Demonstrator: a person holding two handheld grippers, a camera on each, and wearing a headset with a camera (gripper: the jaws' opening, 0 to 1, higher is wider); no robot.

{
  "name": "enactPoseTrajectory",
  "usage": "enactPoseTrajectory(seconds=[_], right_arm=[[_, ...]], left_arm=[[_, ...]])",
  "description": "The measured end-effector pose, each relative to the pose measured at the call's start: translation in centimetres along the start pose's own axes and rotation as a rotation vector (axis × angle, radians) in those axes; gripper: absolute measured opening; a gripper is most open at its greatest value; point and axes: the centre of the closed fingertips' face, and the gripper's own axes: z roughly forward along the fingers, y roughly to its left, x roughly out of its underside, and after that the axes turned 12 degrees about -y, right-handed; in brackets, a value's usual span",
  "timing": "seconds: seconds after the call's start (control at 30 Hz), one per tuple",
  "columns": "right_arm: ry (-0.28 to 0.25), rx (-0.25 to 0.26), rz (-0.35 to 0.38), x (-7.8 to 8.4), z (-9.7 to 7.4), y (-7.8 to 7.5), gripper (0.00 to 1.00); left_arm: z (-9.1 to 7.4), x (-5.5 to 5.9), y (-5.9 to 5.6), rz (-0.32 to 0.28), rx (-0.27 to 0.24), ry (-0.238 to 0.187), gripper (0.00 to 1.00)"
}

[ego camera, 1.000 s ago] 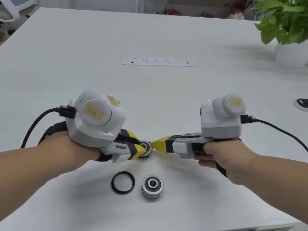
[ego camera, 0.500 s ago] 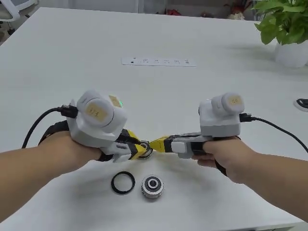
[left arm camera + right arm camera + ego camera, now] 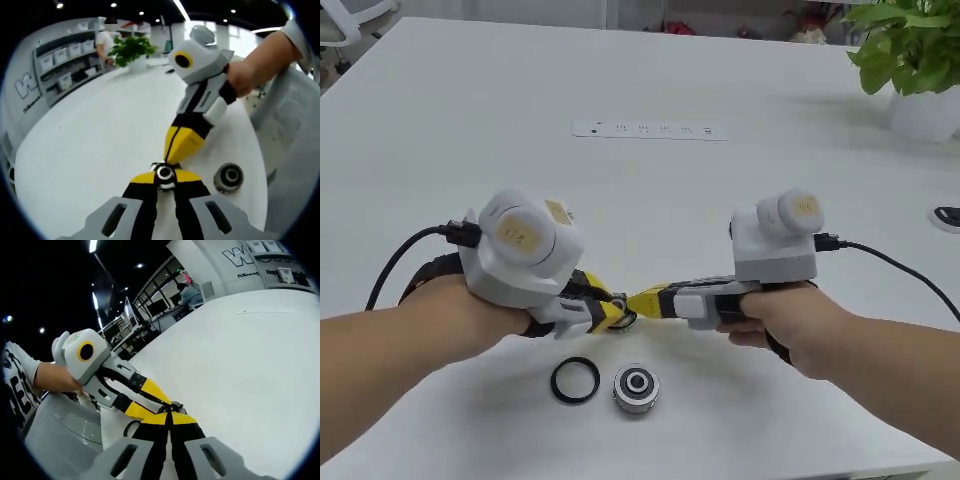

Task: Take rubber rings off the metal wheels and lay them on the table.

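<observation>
My left gripper (image 3: 612,316) (image 3: 165,176) is shut on a small metal wheel (image 3: 621,319) (image 3: 164,173) and holds it just above the white table (image 3: 650,220). My right gripper (image 3: 638,303) (image 3: 171,416) comes in from the right. Its yellow tips are pinched together at the rim of that wheel, on its black rubber ring (image 3: 160,164). Below them on the table lie a loose black rubber ring (image 3: 575,380) and, right beside it, a bare metal wheel (image 3: 637,387) (image 3: 229,177).
A white power strip (image 3: 650,128) lies mid-table further back. A potted plant (image 3: 918,60) stands at the back right and a dark object (image 3: 948,215) sits at the right edge. The table's front edge runs close below the loose wheel.
The right gripper has edged left, so its tips now meet the wheel held in the left gripper. The ring and the wheel on the table have not moved.
</observation>
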Motion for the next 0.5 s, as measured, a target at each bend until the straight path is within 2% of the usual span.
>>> enactPoseTrajectory(seconds=[0.03,0.07,0.1,0.27,0.5], right_arm=[[-0.004,-0.025,0.004,-0.1,0.1,0.5,0.00],[0.004,-0.068,0.025,0.0,0.4,1.7,0.00],[-0.003,-0.040,-0.024,-0.2,0.3,1.2,0.00],[0.008,-0.020,-0.013,0.4,0.0,0.8,0.00],[-0.019,0.003,-0.001,-0.2,-0.1,-0.1,0.00]], left_arm=[[0.0,0.0,0.0,0.000,0.001,0.000,0.12],[0.0,0.0,0.0,0.001,-0.001,0.000,0.12],[0.0,0.0,0.1,-0.002,0.000,-0.002,0.12],[0.0,0.0,0.1,-0.003,-0.007,-0.003,0.12],[-0.1,0.0,0.3,0.005,-0.010,-0.017,0.13]])
